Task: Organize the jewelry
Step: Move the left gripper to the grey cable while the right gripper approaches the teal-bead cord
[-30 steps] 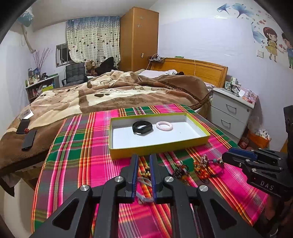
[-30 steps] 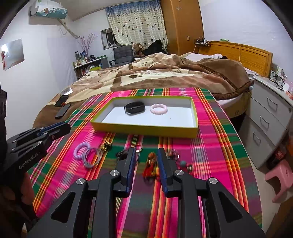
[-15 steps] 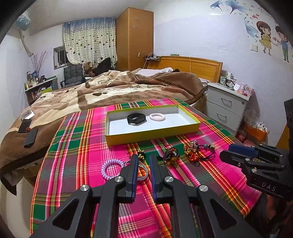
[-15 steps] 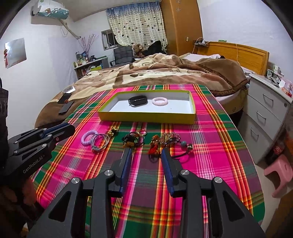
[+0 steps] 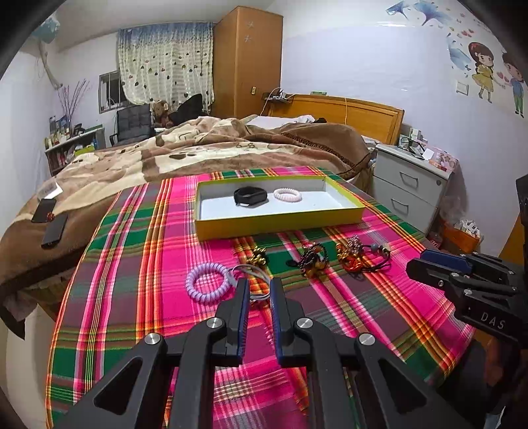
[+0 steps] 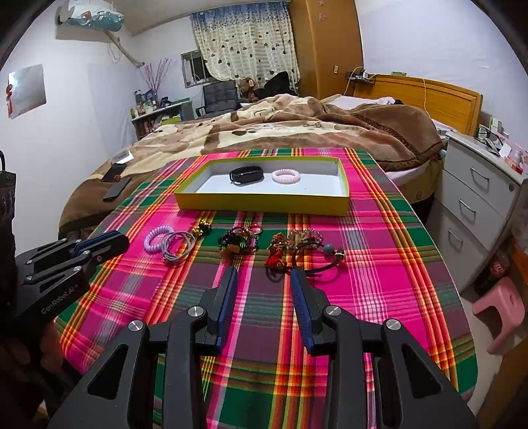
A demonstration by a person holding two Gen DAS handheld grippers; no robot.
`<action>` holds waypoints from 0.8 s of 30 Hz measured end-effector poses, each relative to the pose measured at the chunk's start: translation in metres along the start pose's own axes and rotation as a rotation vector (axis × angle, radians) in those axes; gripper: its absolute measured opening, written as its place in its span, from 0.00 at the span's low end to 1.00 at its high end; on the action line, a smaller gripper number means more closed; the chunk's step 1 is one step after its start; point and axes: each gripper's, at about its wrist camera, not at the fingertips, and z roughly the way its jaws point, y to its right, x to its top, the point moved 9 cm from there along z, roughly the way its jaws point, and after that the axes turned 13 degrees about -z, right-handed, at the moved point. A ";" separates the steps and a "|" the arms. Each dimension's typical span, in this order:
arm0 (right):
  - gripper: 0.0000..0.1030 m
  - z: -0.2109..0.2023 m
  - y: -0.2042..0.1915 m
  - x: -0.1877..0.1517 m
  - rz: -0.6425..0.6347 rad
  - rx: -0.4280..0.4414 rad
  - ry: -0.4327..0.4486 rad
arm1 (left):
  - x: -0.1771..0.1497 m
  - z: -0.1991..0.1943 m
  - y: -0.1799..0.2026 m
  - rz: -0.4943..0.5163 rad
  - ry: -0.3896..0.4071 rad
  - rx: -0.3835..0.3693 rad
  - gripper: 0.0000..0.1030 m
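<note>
I hold my right tongs (image 6: 264, 274) apart, left tongs (image 5: 258, 286) nearly together (both empty), facing the red tassel charm (image 6: 276, 252) bound for the yellow tray (image 6: 260, 202).

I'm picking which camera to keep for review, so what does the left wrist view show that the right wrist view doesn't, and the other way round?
Only the left wrist view shows the cartoon wall decal and the right claw from the side. Only the right wrist view shows the air conditioner, the pink stool and the left claw from the side. Both show the yellow tray holding a black band and a pink coil ring, plus the purple coil tie and beaded pieces on the plaid cloth.
</note>
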 end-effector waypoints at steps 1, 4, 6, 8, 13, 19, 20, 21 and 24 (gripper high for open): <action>0.33 0.002 0.000 -0.001 0.000 0.001 -0.004 | -0.001 0.002 -0.002 -0.005 -0.006 0.001 0.11; 0.33 0.007 0.001 -0.003 0.005 0.004 -0.014 | -0.002 0.009 -0.009 -0.022 -0.023 0.009 0.11; 0.33 0.012 0.002 -0.005 0.006 0.003 -0.023 | -0.002 0.013 -0.012 -0.033 -0.035 0.008 0.11; 0.33 0.015 0.003 -0.006 0.011 0.003 -0.032 | -0.003 0.020 -0.015 -0.047 -0.056 0.001 0.14; 0.33 0.026 0.010 -0.012 0.032 0.002 -0.059 | -0.006 0.037 -0.018 -0.082 -0.107 -0.020 0.22; 0.33 0.039 0.022 -0.016 0.064 0.000 -0.087 | -0.006 0.061 -0.026 -0.120 -0.161 -0.007 0.23; 0.33 0.041 0.024 -0.016 0.070 0.001 -0.089 | -0.006 0.063 -0.027 -0.123 -0.165 -0.005 0.23; 0.33 0.043 0.025 -0.015 0.074 0.002 -0.090 | -0.005 0.066 -0.027 -0.126 -0.169 -0.003 0.23; 0.33 0.048 0.030 -0.012 0.077 0.000 -0.091 | -0.003 0.071 -0.027 -0.132 -0.178 -0.003 0.23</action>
